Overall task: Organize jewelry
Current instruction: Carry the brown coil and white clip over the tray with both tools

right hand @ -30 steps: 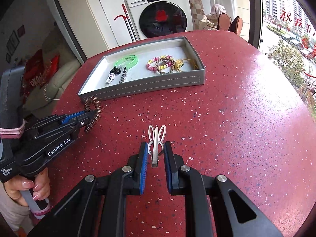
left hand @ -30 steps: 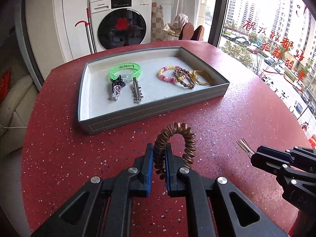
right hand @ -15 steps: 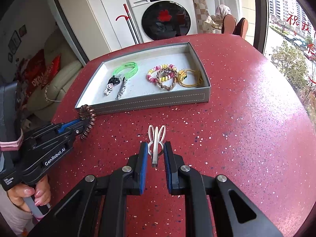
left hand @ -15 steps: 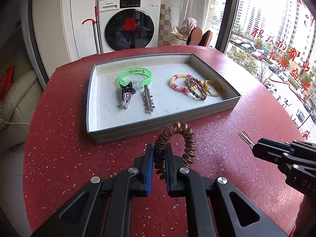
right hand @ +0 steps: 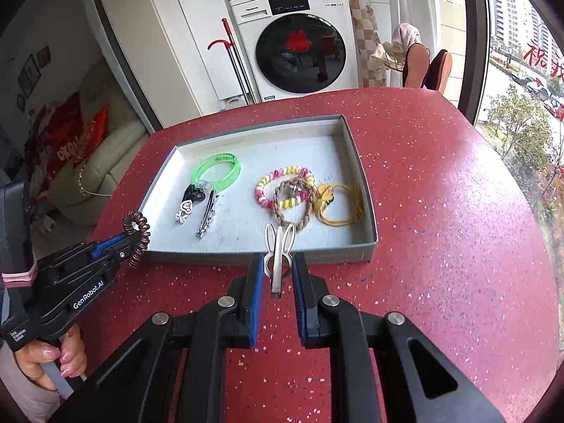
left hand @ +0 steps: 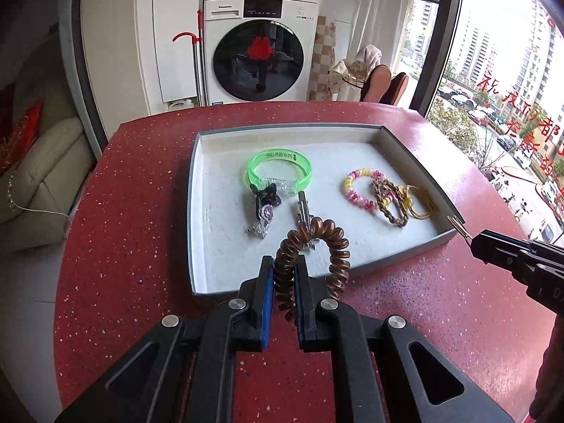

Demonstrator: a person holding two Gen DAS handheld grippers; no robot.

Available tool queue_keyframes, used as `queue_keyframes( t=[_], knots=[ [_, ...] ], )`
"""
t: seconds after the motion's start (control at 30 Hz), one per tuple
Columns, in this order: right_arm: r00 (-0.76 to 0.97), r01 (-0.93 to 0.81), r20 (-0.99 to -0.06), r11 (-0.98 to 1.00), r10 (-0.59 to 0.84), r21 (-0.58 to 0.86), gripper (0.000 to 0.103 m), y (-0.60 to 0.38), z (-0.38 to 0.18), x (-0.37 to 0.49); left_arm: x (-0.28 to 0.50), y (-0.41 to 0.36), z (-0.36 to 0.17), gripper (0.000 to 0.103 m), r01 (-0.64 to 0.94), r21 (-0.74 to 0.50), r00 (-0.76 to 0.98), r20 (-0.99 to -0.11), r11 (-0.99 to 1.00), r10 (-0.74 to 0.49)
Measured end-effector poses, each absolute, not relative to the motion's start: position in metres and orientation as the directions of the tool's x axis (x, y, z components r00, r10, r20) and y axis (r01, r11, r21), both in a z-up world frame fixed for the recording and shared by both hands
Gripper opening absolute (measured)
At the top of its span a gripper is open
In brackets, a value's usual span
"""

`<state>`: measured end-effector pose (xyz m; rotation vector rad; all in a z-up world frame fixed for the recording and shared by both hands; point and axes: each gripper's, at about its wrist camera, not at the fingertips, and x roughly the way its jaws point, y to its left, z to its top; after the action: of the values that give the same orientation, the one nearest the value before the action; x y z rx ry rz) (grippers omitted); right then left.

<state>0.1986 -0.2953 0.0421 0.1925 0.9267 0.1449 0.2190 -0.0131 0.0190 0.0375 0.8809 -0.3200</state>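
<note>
A grey tray [left hand: 197, 211] [right hand: 359, 246] with a white lining lies on the red speckled table. It holds a green bangle [left hand: 278, 171] [right hand: 218, 171], a black hair clip [left hand: 262, 211], a silver clip [right hand: 208, 216], a pink-yellow coil bracelet [left hand: 359, 190] [right hand: 282, 185], a braided band [left hand: 389, 204] and a yellow tie [right hand: 338, 204]. My left gripper [left hand: 284, 275] [right hand: 135, 243] is shut on a brown spiral hair tie [left hand: 313, 246] [right hand: 137, 227] above the tray's near edge. My right gripper [right hand: 278, 268] [left hand: 474, 241] is shut on a silver rabbit-ear clip [right hand: 280, 250], just short of the tray's front wall.
A white washing machine [left hand: 259, 49] and a red-handled mop [left hand: 195, 56] stand behind the table. A beige sofa [left hand: 35, 162] is at the left, a large window [left hand: 511, 70] at the right. A person's hand [right hand: 46, 356] grips the left gripper's handle.
Both grippers have moved forward toward the tray, each keeping its grip. The spiral tie now hangs over the tray's near edge, and the rabbit-ear clip is close to the front wall.
</note>
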Motion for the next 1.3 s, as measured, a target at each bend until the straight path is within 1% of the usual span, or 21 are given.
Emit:
queue_keyframes(
  t=[0.23, 0.5, 0.73, 0.97, 1.3],
  knots=[
    [0.605, -0.048, -0.771, 0.975, 0.202, 0.218, 0.018, -0.296, 0.049, 0.230, 0.248, -0.017, 0.031, 0.029, 0.243, -0.089, 0.618, -0.754, 0.966, -0.225],
    [0.615, -0.035, -0.763, 0.973, 0.200, 0.227, 0.018, -0.304, 0.050, 0.260, 0.272, -0.033, 0.044, 0.029, 0.215, -0.034, 0.673, -0.720, 0.976, -0.173],
    [0.612, -0.029, -0.766, 0.974, 0.196, 0.226, 0.018, -0.307, 0.044, 0.280, 0.287, -0.041, 0.032, 0.029, 0.188, -0.017, 0.665, -0.733, 0.982, -0.140],
    [0.588, -0.018, -0.784, 0.972, 0.200, 0.234, 0.018, -0.309, 0.026, 0.284, 0.290, -0.039, 0.016, 0.029, 0.173, -0.016, 0.646, -0.753, 0.985, -0.126],
    [0.556, -0.009, -0.810, 0.977, 0.184, 0.215, 0.018, -0.306, 0.004, 0.287, 0.287, -0.056, -0.005, 0.029, 0.214, 0.019, 0.621, -0.774, 0.977, -0.121]
  ],
)
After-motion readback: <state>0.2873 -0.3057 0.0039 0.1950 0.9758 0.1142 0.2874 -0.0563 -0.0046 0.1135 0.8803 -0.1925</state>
